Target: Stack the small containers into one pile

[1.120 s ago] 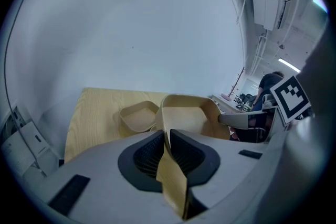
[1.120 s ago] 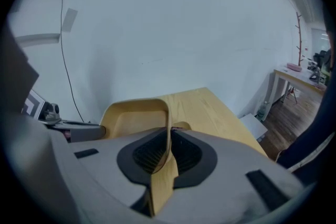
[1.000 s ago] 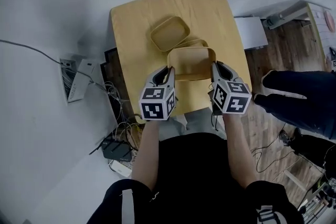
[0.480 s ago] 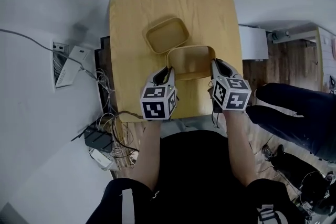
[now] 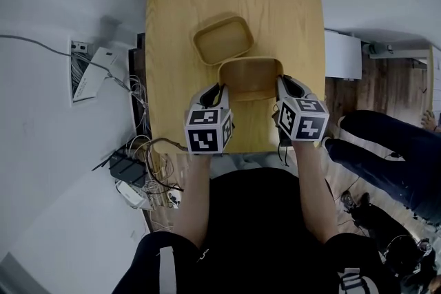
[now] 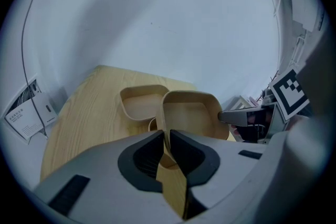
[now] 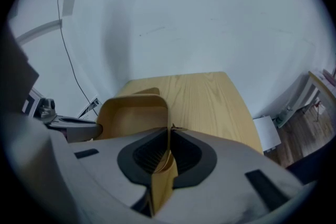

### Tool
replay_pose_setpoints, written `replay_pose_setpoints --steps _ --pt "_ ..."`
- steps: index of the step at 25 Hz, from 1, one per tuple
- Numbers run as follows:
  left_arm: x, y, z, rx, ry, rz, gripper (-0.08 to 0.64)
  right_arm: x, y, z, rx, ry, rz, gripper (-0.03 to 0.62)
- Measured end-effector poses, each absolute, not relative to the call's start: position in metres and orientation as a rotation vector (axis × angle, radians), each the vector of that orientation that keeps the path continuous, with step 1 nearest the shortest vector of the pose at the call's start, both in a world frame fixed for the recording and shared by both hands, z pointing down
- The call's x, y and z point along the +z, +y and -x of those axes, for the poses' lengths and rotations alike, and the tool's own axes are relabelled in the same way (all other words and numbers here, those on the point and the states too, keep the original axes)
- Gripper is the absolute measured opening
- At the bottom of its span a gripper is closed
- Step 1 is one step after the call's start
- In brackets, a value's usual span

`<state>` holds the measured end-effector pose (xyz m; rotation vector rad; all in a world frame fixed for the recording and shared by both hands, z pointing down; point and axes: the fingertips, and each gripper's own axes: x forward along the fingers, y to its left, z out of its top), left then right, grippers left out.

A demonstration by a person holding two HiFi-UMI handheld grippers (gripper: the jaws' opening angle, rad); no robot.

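Note:
Both grippers hold one tan rectangular container [image 5: 251, 79] by its opposite side walls, above the wooden table [image 5: 172, 79]. My left gripper [image 5: 219, 90] is shut on its left wall [image 6: 164, 128], and my right gripper [image 5: 281, 85] is shut on its right wall [image 7: 167, 128]. A second tan container [image 5: 222, 39] sits open side up on the table, just beyond and to the left [image 6: 140, 102]. In the left gripper view a bit of another rim [image 6: 153, 124] shows under the held container. The head view hides it.
Cables and a power strip [image 5: 96, 76] lie on the floor left of the table. A white box [image 5: 342, 55] stands at the table's right side. A person's dark-trousered leg [image 5: 393, 155] is at the right. The table's near edge is just below the grippers.
Both grippers have come down with the container held between them. The rim of a container that showed behind it a second ago is now covered in the head view.

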<state>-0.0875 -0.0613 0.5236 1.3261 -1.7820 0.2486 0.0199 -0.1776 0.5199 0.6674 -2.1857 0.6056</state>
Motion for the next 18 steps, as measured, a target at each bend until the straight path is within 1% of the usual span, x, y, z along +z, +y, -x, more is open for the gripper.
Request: replay_pose_setpoints --steps 18 --pt "0.537 -0.057 0.081 0.35 -1.744 -1.305 0.055 0.539 -0.172 -0.028 0.66 -2.106 -0.65 0.026"
